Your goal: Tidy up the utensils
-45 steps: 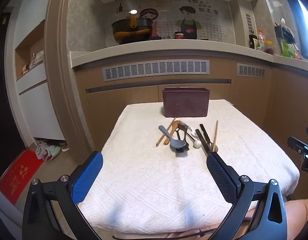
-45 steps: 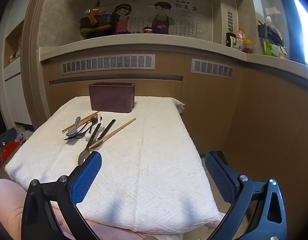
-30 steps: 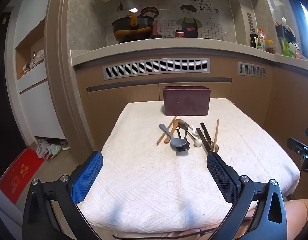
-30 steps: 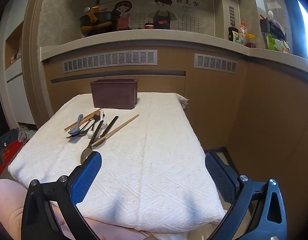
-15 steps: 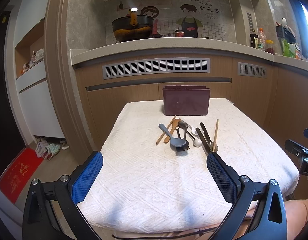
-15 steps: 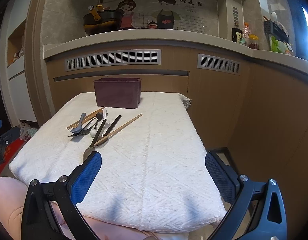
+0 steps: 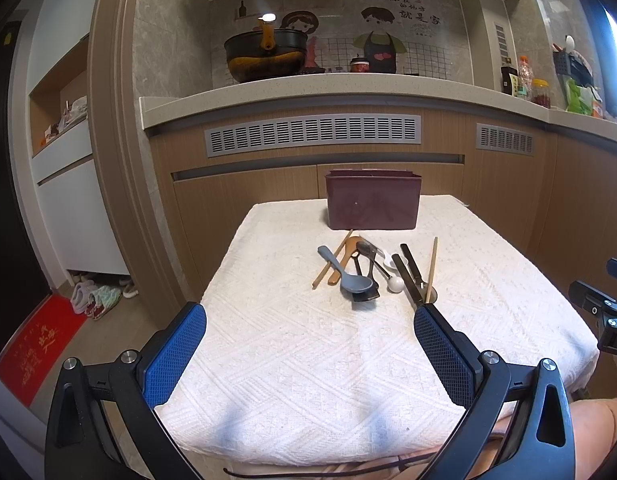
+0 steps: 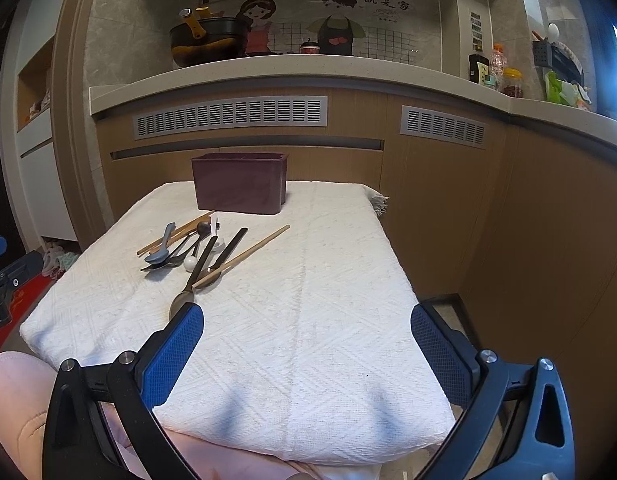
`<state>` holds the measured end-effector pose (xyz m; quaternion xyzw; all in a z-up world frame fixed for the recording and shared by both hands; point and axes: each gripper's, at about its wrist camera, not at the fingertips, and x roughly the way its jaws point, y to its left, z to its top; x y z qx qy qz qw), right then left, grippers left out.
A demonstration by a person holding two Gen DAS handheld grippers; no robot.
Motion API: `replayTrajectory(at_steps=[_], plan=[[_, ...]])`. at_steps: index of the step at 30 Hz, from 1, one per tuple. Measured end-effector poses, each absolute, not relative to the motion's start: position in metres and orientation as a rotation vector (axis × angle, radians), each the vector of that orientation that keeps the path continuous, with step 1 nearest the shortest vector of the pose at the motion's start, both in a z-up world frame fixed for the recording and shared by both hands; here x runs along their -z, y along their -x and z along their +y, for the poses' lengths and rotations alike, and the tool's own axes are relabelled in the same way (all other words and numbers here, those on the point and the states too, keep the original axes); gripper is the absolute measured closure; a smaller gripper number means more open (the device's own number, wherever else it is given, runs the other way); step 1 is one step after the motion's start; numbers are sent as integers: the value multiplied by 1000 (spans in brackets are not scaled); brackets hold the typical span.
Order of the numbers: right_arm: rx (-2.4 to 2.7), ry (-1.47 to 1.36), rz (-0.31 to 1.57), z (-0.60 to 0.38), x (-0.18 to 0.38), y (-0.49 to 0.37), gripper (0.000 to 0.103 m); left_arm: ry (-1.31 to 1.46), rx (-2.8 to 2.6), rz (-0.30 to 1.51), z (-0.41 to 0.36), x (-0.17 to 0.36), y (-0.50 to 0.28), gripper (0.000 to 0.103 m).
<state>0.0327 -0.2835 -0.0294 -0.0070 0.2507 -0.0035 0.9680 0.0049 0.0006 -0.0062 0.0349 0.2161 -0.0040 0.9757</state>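
A heap of utensils (image 7: 368, 270) lies mid-table on a white cloth (image 7: 308, 360): a grey spoon (image 7: 350, 278), wooden chopsticks (image 7: 431, 268), black-handled cutlery (image 7: 408, 276), a small white spoon (image 7: 394, 282). Behind it stands a dark maroon holder box (image 7: 372, 200). My left gripper (image 7: 308, 340) hovers open over the near table edge, short of the heap. In the right wrist view the heap (image 8: 196, 248) sits left of centre with the box (image 8: 238, 188) behind it. My right gripper (image 8: 306, 340) is open above the cloth's near right part, nothing between its fingers.
A wooden counter front (image 7: 308, 168) rises right behind the table, with a pot (image 7: 264, 56) and bottles on top. A wooden wall (image 8: 528, 220) closes the right side. The person's leg (image 8: 16, 392) is at the near edge. Shoes and a red mat (image 7: 32, 344) lie on the floor left.
The right gripper has drifted slightly left and forward, so the heap and box sit nearer the view's centre. The left gripper has barely moved. Both stay open.
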Motion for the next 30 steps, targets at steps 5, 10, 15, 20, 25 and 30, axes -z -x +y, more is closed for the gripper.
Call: replayTrajectory(at_steps=[5, 10, 15, 20, 25, 30], plan=[[7, 13, 508, -284, 29, -33, 0, -70, 10, 437, 1, 6, -5, 0], [6, 14, 508, -284, 29, -33, 0, -71, 11, 438, 1, 11, -7, 0], [4, 13, 511, -284, 29, -33, 0, -73, 12, 441, 1, 12, -7, 0], [1, 13, 513, -283, 30, -33, 0, -71, 12, 441, 1, 14, -8, 0], [1, 12, 515, -282, 30, -34, 0, -71, 11, 441, 1, 16, -8, 0], [0, 10, 518, -283, 30, -34, 0, -72, 13, 443, 1, 14, -7, 0]])
